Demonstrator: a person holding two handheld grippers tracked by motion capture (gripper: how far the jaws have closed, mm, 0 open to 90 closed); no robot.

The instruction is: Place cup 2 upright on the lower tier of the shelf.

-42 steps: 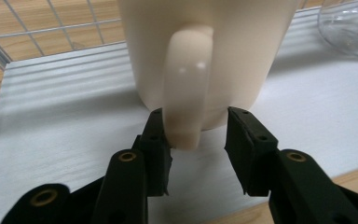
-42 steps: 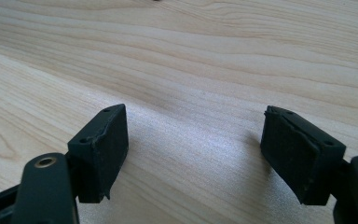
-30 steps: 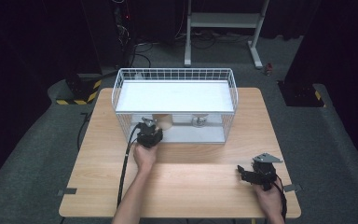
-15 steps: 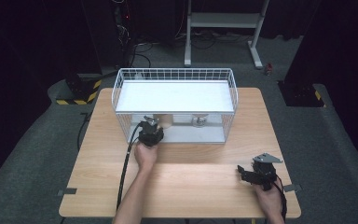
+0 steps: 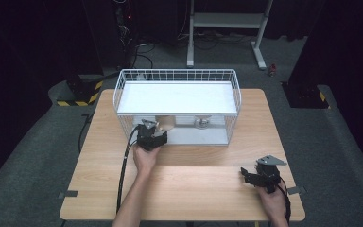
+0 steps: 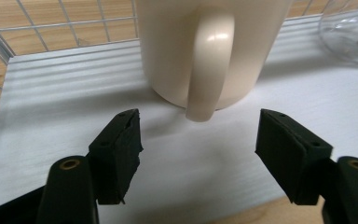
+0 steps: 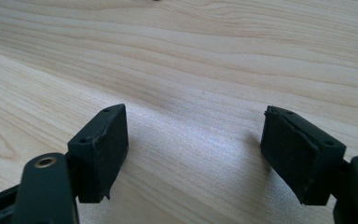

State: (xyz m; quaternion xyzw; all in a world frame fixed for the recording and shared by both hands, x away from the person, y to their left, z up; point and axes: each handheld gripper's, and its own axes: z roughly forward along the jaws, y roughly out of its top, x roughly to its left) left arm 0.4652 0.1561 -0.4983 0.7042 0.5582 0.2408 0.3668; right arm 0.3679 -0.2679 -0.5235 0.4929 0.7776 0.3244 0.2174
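A cream mug (image 6: pixel 168 46) stands on the white lower floor (image 6: pixel 51 102) of a wire rack (image 5: pixel 118 94), its handle (image 6: pixel 209 70) turned toward my left gripper (image 6: pixel 199 128). The left jaws have just been opening. They now stand apart on either side of the handle's lower end, with the pads touching nothing. From above, the left gripper (image 5: pixel 153 130) sits at the rack's front left, by the mug (image 5: pixel 167 122). My right gripper (image 5: pixel 245 177) rests open over bare wood near the table's front right corner, and its own view (image 7: pixel 193 121) has nothing between the jaws.
A clear glass (image 5: pixel 201 122) stands upside down on the rack's floor right of the mug, also at the upper right of the left gripper view (image 6: pixel 349 32). A white upper shelf (image 5: pixel 177 97) covers the rack. The wooden table (image 5: pixel 194 189) lies open in front.
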